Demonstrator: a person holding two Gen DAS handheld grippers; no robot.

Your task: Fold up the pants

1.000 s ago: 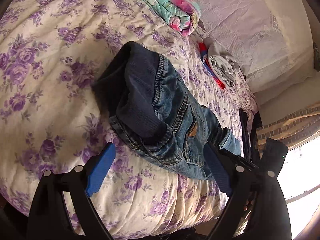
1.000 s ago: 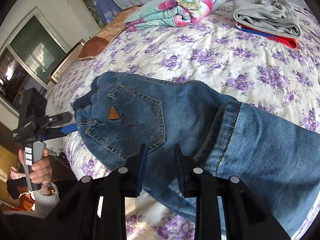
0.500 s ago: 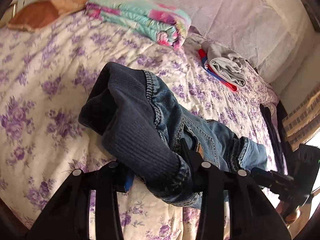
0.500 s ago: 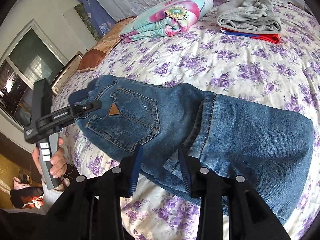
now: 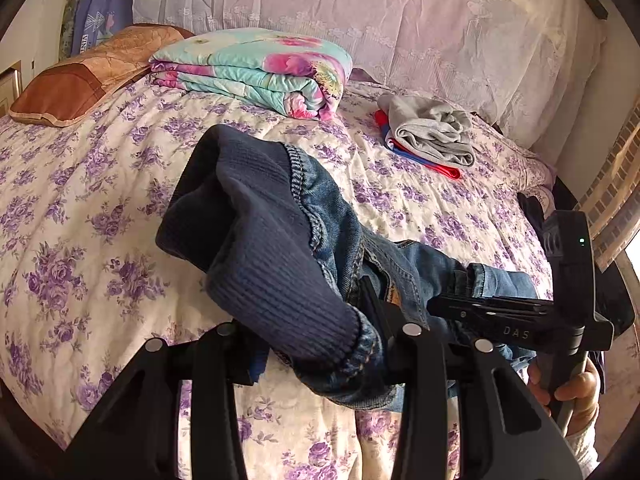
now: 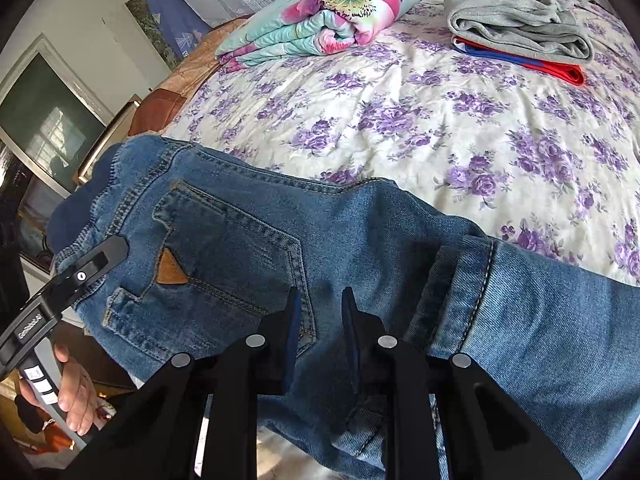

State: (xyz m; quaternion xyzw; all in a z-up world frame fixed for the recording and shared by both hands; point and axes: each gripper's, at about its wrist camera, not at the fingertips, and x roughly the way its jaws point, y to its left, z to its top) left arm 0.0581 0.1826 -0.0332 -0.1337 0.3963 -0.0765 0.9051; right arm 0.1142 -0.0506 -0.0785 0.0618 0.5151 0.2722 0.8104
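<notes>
Blue jeans (image 6: 360, 240) with a dark ribbed waistband (image 5: 272, 264) lie folded near the front edge of the flowered bed (image 5: 80, 208). My left gripper (image 5: 320, 344) is shut on the waistband end and holds it raised off the bed. My right gripper (image 6: 320, 312) is shut on the jeans' near edge, beside the back pocket (image 6: 224, 256) and a turned-up leg cuff (image 6: 472, 276). The right gripper also shows in the left wrist view (image 5: 500, 320), gripping the jeans near the cuff. The left gripper shows in the right wrist view (image 6: 100, 260) at the waistband.
A folded floral quilt (image 5: 256, 72) and a brown pillow (image 5: 80, 80) lie at the head of the bed. A folded grey garment on red-blue cloth (image 5: 432, 136) sits at the far right. A lace-covered headboard (image 5: 400, 24) stands behind. A window (image 6: 44, 120) is at the left.
My left gripper has closed on the waistband and lifted it; a second ago it was open. My right gripper has stayed shut on the jeans' edge and both views have tilted up.
</notes>
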